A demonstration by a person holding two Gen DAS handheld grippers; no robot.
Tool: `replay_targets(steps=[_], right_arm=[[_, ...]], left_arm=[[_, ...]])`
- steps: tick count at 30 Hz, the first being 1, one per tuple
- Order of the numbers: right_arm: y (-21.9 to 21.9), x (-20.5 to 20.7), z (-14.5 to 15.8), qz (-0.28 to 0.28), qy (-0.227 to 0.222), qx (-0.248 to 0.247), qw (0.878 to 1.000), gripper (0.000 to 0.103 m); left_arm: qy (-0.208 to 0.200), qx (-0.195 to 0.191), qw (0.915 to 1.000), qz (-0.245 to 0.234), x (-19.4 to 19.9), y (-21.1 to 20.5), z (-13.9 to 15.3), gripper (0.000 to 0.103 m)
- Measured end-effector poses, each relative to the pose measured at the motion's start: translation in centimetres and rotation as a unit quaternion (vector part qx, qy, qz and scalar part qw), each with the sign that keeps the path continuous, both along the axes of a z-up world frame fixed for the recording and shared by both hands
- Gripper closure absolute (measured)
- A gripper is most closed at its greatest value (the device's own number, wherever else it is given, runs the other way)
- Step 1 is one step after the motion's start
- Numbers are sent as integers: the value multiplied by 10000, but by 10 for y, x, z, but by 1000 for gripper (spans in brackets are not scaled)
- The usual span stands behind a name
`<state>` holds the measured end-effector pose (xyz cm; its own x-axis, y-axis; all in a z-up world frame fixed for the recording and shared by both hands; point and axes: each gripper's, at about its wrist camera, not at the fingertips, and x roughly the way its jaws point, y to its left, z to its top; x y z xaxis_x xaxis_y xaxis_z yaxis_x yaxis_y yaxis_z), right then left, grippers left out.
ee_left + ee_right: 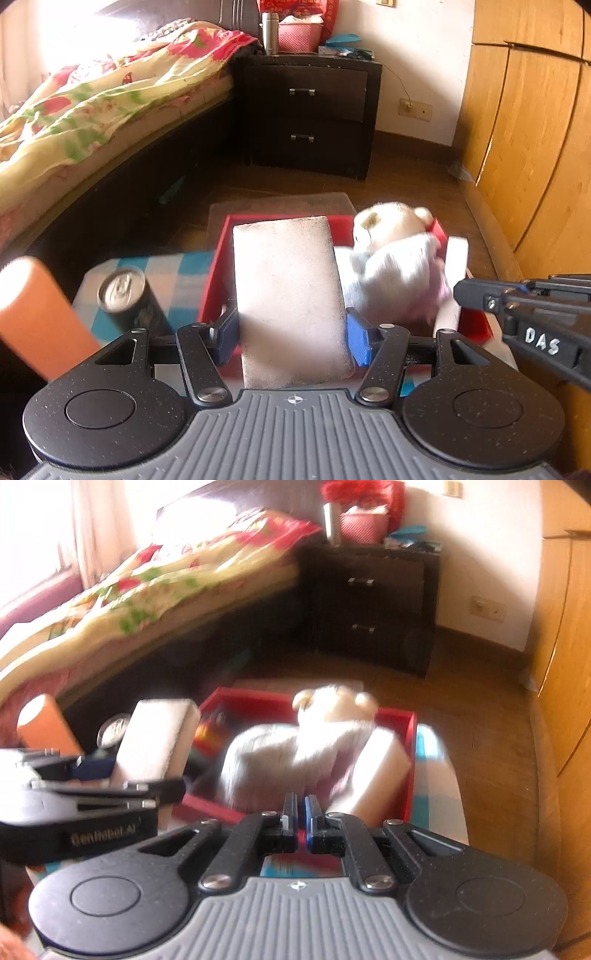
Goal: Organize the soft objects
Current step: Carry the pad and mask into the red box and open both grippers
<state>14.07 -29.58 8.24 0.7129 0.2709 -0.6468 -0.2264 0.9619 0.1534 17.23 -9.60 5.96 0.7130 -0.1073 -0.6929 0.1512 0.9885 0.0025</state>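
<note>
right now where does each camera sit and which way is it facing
Left wrist: on the left gripper, facing down at the red box; its pads clamp a white sponge, right gripper at right.
Right wrist: on the shut right gripper, facing the same box; left gripper at left.
Shared: box, teddy bear, bed, nightstand.

Both wrist cameras look steeply down, close above the shared red box (221, 254); bed (147, 590) behind.

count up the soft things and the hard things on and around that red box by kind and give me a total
White sponge blocks: 2
Plush bear: 1
Drink can: 1
Orange cylinder: 1
Red box: 1
Total: 6
</note>
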Motion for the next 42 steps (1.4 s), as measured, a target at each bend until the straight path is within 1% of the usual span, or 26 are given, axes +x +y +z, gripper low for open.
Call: replay_targets(steps=[3,5,7,9,10,11,12,13,14,18,20,21,22,23,24,25,26,27,28,30,32,38,40,42], right_arm=[[2,15,5,26,-85,26,10000,103],[4,17,3,120,-29,-27,9999,103],[10,11,-2,608,307,54,9977,103],[17,1,-12,1045,488,277,9929,103],[23,-2,-20,1334,671,315,9883,93],[28,-4,-28,1564,912,226,9832,63],[33,-8,-37,1723,1124,110,9786,48],[38,-12,-51,1887,1290,16,9735,30],[42,-14,-62,1953,1380,-39,9710,29],[53,-6,-98,1788,1470,-171,9727,29],[59,-2,-107,1818,1376,-345,9731,31],[63,-3,-111,1793,1307,-507,9738,33],[65,-3,-114,1757,1293,-617,9740,39],[67,-6,-113,1710,1220,-789,9745,53],[67,-9,-111,1691,1159,-953,9741,74],[65,-11,-108,1653,1144,-985,9746,83],[59,-11,-107,1608,1220,-862,9756,91],[51,-9,-106,1555,1325,-707,9763,95],[46,-11,-103,1507,1335,-648,9774,103],[37,-16,-92,1371,1229,-577,9812,103],[29,-21,-78,1297,1113,-385,9845,103],[3,-36,-23,941,549,154,9939,103],[-3,-37,-9,764,363,230,9961,103],[-3,-34,-3,614,243,255,9975,103]], left_arm=[[-56,131,9999,32,16,-1,2,44],[-80,98,9999,9,17,2,4,44],[-117,78,9999,-45,13,7,5,44],[-91,-8,10000,-29,10,14,6,44],[-48,-71,10000,-16,8,17,5,44],[4,-86,10000,-1,6,21,4,43],[22,-53,10000,-6,3,22,2,43],[27,-20,10000,-8,2,22,2,43],[45,-6,10000,-20,-1,23,0,43],[104,-67,9999,-32,-7,26,-2,43],[128,-30,9999,-33,-8,27,-4,43],[135,-16,9999,-27,-9,28,-5,43],[148,-14,9999,2,-10,31,-6,43],[165,-40,9999,19,-10,33,-7,43],[194,-81,9998,22,-11,35,-8,43],[227,-122,9997,17,-12,36,-9,43],[245,-157,9996,-1,-14,37,-9,43],[249,-174,9995,-26,-16,37,-9,43],[242,-174,9995,-47,-19,36,-9,43],[225,-178,9995,-94,-24,34,-6,43],[193,-195,9996,-118,-28,33,-3,43],[51,-205,9996,-191,-33,26,10,43],[9,-162,9996,-226,-32,21,13,43],[-24,-129,9996,-253,-31,17,16,43]])
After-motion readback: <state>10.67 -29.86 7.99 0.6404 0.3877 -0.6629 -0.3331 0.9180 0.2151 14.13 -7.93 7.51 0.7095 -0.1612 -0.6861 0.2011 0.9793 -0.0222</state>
